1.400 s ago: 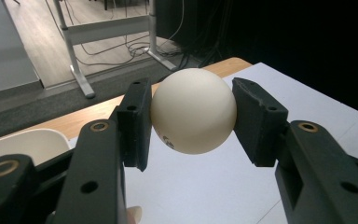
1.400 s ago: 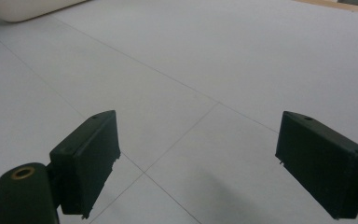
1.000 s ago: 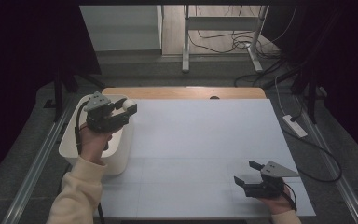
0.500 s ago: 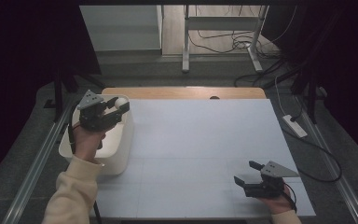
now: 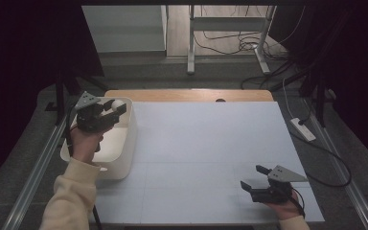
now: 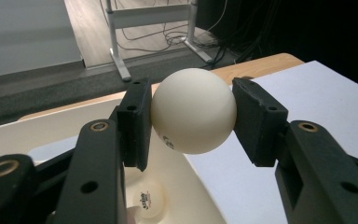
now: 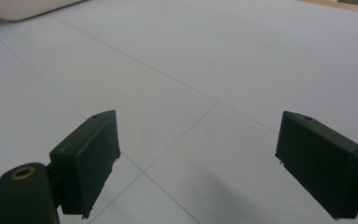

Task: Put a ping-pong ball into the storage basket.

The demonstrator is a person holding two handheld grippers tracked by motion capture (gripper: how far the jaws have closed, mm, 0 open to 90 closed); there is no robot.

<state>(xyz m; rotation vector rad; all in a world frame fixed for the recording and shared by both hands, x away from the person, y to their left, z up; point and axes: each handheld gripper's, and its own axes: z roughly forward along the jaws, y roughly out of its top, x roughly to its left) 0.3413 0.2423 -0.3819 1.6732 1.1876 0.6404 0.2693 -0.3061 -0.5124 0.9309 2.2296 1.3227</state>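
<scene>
While the left gripper (image 5: 106, 111) is hanging over the white bin (image 5: 124, 158) at the table's far left, its jaws are clamping a white table-tennis ball (image 6: 193, 111) between them, one pad on each side. The relation that matters is vertical: the ball is sitting above the bin's open interior, near its far right rim, so a release would probably be dropping it inside rather than onto the white table sheet (image 5: 206, 143). A ball has no long axis, so the angle of the grip is counting for little. The left gripper view is showing what the high view is not: a second, printed ball (image 6: 149, 200) lying on the bin floor below, though its lettering is too small to read. Far to the right, near the front edge, the right gripper (image 5: 255, 184) is resting low with jaws spread wide and nothing between them, well apart from the bin, so the left hand is plainly the nearer one.
</scene>
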